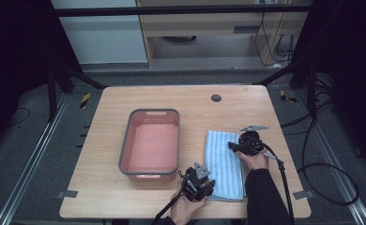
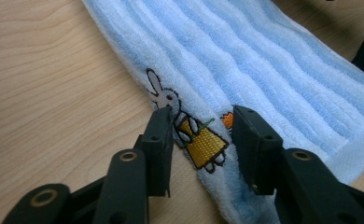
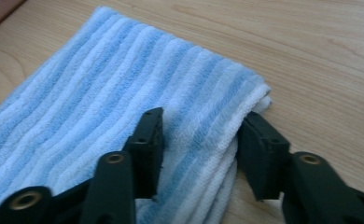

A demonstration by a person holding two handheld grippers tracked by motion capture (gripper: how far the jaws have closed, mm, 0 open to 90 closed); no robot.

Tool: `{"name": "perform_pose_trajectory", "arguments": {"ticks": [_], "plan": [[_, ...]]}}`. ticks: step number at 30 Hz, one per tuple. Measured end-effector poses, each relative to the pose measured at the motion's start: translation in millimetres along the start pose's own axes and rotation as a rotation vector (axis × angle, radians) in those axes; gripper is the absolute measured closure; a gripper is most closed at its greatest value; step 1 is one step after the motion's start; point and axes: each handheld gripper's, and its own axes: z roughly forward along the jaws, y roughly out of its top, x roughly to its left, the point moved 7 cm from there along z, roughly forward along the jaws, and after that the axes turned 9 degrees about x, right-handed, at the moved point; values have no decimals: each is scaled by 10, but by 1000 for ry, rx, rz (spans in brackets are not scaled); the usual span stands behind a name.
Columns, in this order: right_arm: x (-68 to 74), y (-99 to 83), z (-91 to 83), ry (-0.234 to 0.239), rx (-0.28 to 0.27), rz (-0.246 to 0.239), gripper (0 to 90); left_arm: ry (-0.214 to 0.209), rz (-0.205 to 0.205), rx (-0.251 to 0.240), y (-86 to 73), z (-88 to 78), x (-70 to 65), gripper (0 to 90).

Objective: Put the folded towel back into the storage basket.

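we see l gripper [image 2: 202, 116] open astride towel [image 1: 224, 161] edge at 6 o'clock; r gripper [image 3: 201, 126] open at 1 o'clock corner; pink tub [image 1: 150, 143] at 9.

Light blue striped towel [image 1: 224, 164], terry, folded into a long rectangle, lies flat on the wooden table, right of centre, long side running away from the person. Just beside it on the left is the pink tub with grey rim [image 1: 149, 143], upright, apart from the towel. Near left corner of the towel carries an embroidered rabbit in a yellow dress [image 2: 189, 130] with a small orange motif next to it. Far right edge shows stacked folded layers, white at the fold [image 3: 245, 116]. Stripes alternate pale and deeper blue along its length.
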Motion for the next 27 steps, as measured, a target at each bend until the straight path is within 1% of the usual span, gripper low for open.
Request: {"name": "perform_pose_trajectory", "arguments": {"ticks": [1,2,3,5,6,7,8,9,10,12,13,14,16,21,22,23,24,26,27], "plan": [[5,-2,2,5,-5,2,626,5,1,0,0,0,-6,623],[5,-2,2,5,-5,2,626,5,1,0,0,0,-6,638],[18,-13,1,30,-11,22,694,1,-3,1,0,1,-13,654],[23,-18,2,55,-13,42,743,-1,-3,4,3,1,-25,688],[23,-18,2,55,-13,42,743,0,0,6,2,0,-28,688],[29,-22,1,64,-9,54,758,0,-3,7,3,1,-31,701],[33,-23,0,71,-10,60,769,-4,-8,7,5,2,-34,715],[41,-23,-4,68,-11,56,783,-8,-21,5,10,7,-36,742],[41,-23,-4,68,-11,56,783,-8,-21,5,10,7,-36,756],[53,-16,-11,49,-15,38,797,4,-20,-3,15,7,-40,786],[57,-14,-20,49,-15,40,801,12,-17,-7,14,2,-46,799],[56,-11,-27,46,-16,39,803,12,-17,-7,14,2,-46,811],[56,0,-52,47,-18,34,806,1,-31,-14,23,-6,-44,825],[77,86,-186,51,-45,24,809,-14,-31,-51,60,-90,-26,834],[77,86,-186,51,-45,24,809,-18,-36,-62,74,-116,-22,834],[103,131,-243,44,-63,8,810,-22,-35,-70,87,-142,-17,834],[103,131,-243,44,-63,8,810,-25,-37,-75,100,-169,-14,834],[147,197,-317,42,-91,1,810,-25,-30,-92,148,-255,-5,835],[160,220,-338,40,-101,-5,810,-25,-30,-92,148,-255,-5,835]]}}
